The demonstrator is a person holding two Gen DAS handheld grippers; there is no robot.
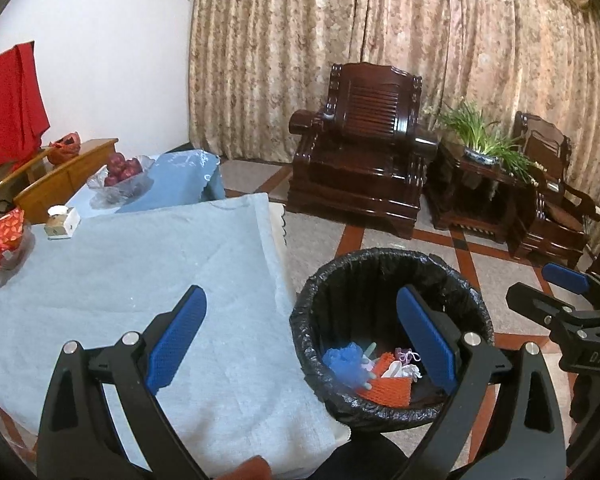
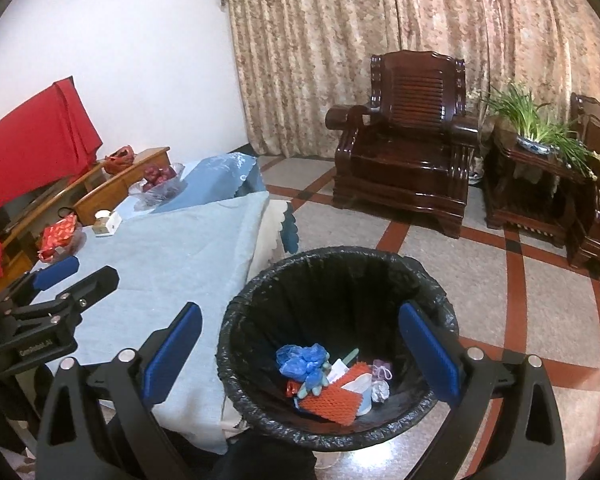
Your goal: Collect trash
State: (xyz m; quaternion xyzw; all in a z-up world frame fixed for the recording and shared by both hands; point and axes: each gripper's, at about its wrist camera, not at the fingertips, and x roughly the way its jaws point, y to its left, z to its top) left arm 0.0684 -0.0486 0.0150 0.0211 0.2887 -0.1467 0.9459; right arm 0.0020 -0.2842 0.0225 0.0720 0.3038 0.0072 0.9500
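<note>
Right wrist view: both claws, left (image 1: 300, 340) and right (image 2: 300, 354), spread empty over round, crinkly black-lined bin (image 2: 260, 292).

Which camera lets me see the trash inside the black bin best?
The right wrist view: it looks almost straight down into the bin, showing the blue plastic and orange netting clearly. The left wrist view sees the same bin off to one side, and a finger covers part of it.
</note>
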